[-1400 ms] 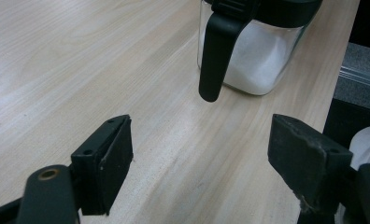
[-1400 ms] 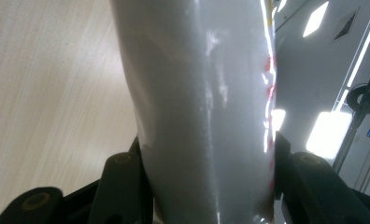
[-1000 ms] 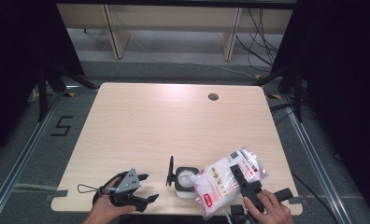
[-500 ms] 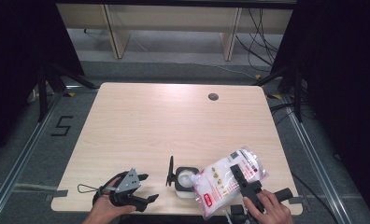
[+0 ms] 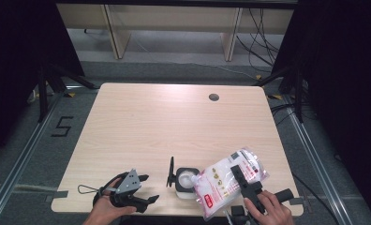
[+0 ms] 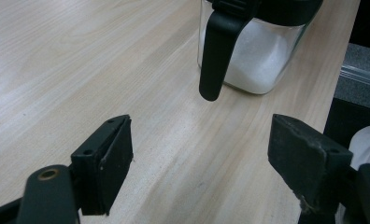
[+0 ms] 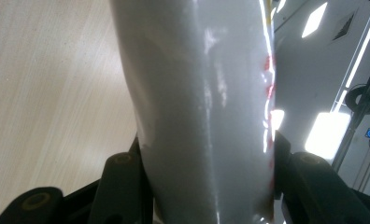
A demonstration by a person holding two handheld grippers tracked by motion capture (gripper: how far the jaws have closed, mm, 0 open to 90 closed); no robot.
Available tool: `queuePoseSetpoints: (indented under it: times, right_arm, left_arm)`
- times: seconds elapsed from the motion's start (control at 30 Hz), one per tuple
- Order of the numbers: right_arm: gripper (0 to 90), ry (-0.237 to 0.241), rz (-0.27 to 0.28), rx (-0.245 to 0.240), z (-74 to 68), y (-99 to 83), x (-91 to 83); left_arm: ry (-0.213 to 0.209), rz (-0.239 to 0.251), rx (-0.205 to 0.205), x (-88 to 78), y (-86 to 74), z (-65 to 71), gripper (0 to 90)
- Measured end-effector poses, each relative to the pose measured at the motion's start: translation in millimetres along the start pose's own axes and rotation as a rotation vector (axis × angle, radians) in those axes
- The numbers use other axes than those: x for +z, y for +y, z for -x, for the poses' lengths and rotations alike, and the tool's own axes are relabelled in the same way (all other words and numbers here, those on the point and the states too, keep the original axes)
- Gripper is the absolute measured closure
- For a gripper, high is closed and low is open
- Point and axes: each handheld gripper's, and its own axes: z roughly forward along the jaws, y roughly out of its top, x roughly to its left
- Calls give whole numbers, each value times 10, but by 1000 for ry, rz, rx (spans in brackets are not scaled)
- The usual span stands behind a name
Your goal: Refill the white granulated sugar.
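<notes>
Bag (image 5: 228, 180) of white powder, soft and slippery in its glossy plastic, hangs tilted over the open jar (image 5: 185, 180) near the table's (image 5: 174, 122) front edge. Its weight will probably shift as it empties, so a hold across the full middle seems best. The right gripper's (image 5: 243, 180) fingers are clamped on it there. The left gripper's (image 6: 199, 158) fingers stand wide apart, holding nothing, facing the jar's hanging black lid (image 6: 220, 46).

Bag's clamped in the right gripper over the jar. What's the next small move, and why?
Probably tip the bag a little further so its lower corner sits over the jar's mouth. The right gripper is clamped on the bag, which lies tilted beside the open jar, lid flipped up. The left gripper waits open nearby and could steady the jar.
</notes>
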Motion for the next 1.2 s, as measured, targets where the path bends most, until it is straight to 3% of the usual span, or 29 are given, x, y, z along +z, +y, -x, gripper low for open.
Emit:
queuePoseSetpoints:
  times: [0.03,0.4,0.43,0.6,0.87,0.97,1.2]
  right_arm:
    - [560,-7,4,-18,17,3,-1]
    - [561,-7,-1,-25,26,2,-7]
    - [561,-12,14,-67,56,0,5]
    - [561,-27,16,-92,71,4,-1]
    - [561,-32,17,-90,73,7,-1]
    - [561,-1,-11,-86,78,17,-20]
    - [561,-11,-9,-96,88,27,-25]
  left_arm:
    - [0,-1,1,-1,0,0,218]
    - [1,-2,4,-5,1,-2,219]
    - [0,-1,3,-5,1,-2,219]
    - [-2,-7,5,-10,4,-9,219]
    - [3,-4,7,-8,2,-6,219]
    - [3,-5,9,-8,3,-7,219]
    - [1,1,4,-3,1,-2,219]
